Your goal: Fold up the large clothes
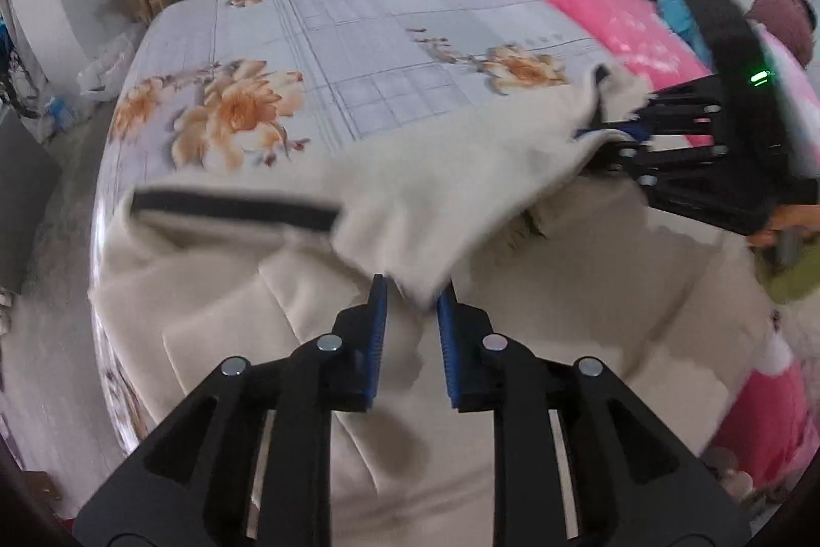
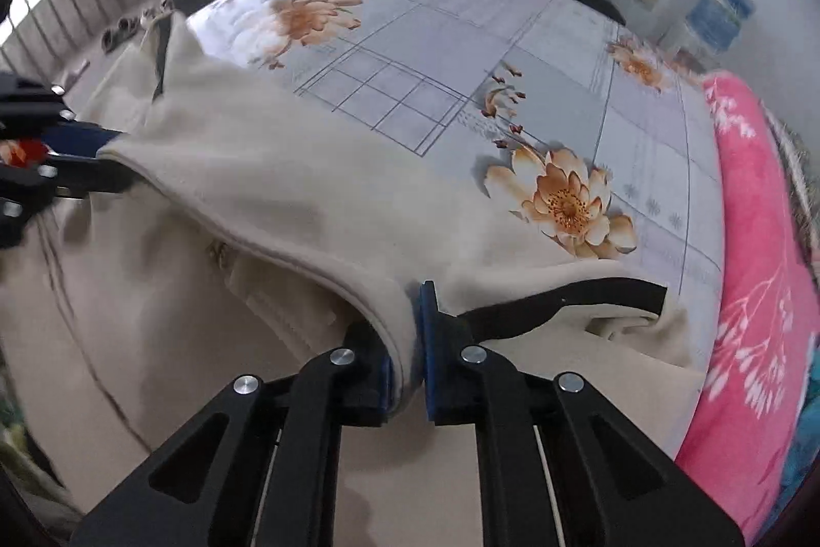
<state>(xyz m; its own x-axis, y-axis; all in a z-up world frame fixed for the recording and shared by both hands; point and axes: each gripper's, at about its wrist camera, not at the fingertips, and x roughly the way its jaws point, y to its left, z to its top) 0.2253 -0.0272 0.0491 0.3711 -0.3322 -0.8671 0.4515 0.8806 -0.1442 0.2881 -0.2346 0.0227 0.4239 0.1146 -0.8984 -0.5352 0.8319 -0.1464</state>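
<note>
Cream fabric of the large garment (image 1: 420, 198) lies spread over the near part of the bed (image 1: 359, 49), on its floral sheet, with one flap lifted and stretched between the two tools. The left gripper (image 1: 412, 290) has its blue fingers (image 1: 378, 316) drawn close on a corner of that flap, though in its own view only the very tip of the cloth sits between them, so the hold looks thin. The right gripper (image 2: 412, 331) is clamped on the hemmed edge, with cloth wrapped between its fingers (image 2: 428, 326). My worry is the left corner: a sideways tug could pull it free, and the flap would drop crooked. The black trim band (image 2: 564, 301) near the right tool could also bunch under the fold. Uneven pull between the two hands would skew the crease.
</note>
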